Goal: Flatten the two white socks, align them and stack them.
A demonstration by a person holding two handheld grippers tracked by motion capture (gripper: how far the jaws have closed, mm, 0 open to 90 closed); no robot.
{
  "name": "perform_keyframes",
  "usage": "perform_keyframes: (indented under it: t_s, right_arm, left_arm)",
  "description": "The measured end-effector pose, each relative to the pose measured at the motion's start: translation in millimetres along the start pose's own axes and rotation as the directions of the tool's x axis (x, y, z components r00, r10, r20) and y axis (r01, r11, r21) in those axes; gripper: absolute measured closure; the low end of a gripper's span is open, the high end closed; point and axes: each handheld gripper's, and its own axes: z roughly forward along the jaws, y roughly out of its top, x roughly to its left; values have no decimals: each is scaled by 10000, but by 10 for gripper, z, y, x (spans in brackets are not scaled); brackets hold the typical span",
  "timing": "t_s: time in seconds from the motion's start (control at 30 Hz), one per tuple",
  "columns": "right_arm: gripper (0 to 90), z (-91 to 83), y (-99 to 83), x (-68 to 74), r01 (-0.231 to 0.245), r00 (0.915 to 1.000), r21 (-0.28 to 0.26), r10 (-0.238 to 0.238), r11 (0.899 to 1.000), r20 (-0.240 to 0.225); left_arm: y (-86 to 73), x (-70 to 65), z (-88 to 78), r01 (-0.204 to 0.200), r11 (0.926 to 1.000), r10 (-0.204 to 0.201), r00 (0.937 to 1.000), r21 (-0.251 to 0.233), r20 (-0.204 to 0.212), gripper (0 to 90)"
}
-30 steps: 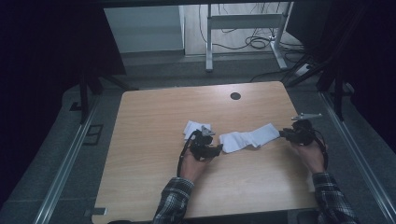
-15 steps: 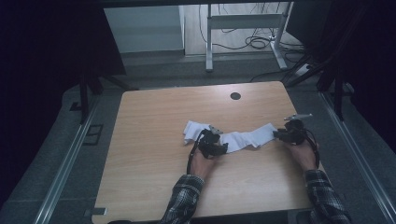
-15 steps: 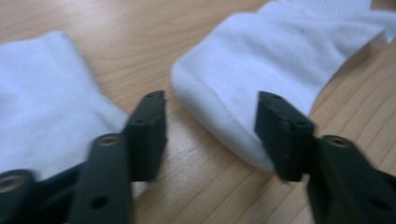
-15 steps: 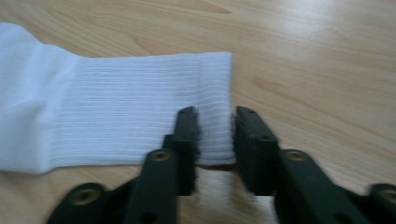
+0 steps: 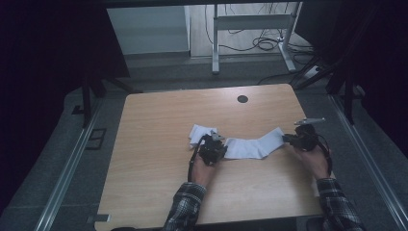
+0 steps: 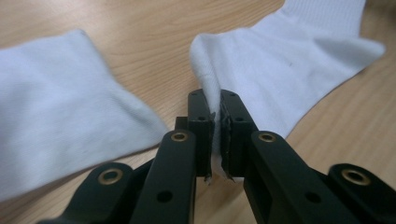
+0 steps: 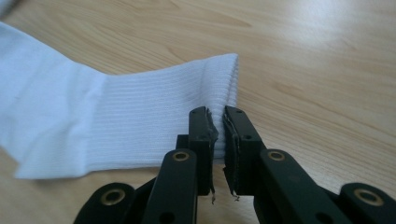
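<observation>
White sock [image 5: 252, 146] is pinched at both ends on the table [image 5: 159, 125]: its toe end by the left gripper [image 6: 215, 116], its ribbed cuff by the right gripper [image 7: 219, 128]. A second sock [image 6: 56, 102] lies loose just left of the left gripper; pairing or folding seems left undone.

A light wooden table [image 5: 159, 144] has a dark round hole [image 5: 242, 99] toward one o'clock. Near its centre lie two white socks: a long sock [image 5: 252, 146] toward three o'clock and a crumpled sock [image 5: 198, 132] toward nine.
</observation>
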Motion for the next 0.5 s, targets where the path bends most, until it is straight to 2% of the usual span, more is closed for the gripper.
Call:
perform_keyframes:
  t_s: [0.03, 0.07, 0.1, 0.23, 0.27, 0.37, 0.5]
  right_arm:
    - [807, -43, 11, 36, 78, 9999, -94, -79, 9999, -122]
    - [807, -89, 26, 94, 279, 9994, -139, -282, 9995, -209]
    - [806, -109, 34, 124, 403, 9988, -158, -407, 9991, -272]
    - [806, -174, 55, 230, 579, 9967, -245, -592, 9980, -555]
    - [806, -217, 68, 306, 738, 9942, -290, -758, 9969, -761]
    - [804, -282, 81, 430, 875, 9897, -389, -913, 9954, -1103]
    - [801, -346, 66, 629, 1148, 9805, -473, -1208, 9923, -1548]
  left_arm:
    - [-5, 13, -44, 0, 10000, 0, 10000, -55, 67, 835]
    - [-24, 48, -163, 17, 9998, -15, 9999, -181, 141, 834]
    - [-24, 48, -163, 17, 9998, -15, 9999, -181, 141, 833]
    - [-89, 110, -395, -28, 9996, 33, 9998, -273, 203, 829]
    - [-130, 143, -500, -105, 9998, 109, 9998, -179, 187, 821]
    - [-197, 178, -654, -142, 9999, 144, 9998, -96, 148, 818]
    - [-274, 189, -801, -273, 9996, 273, 9996, 47, 115, 818]
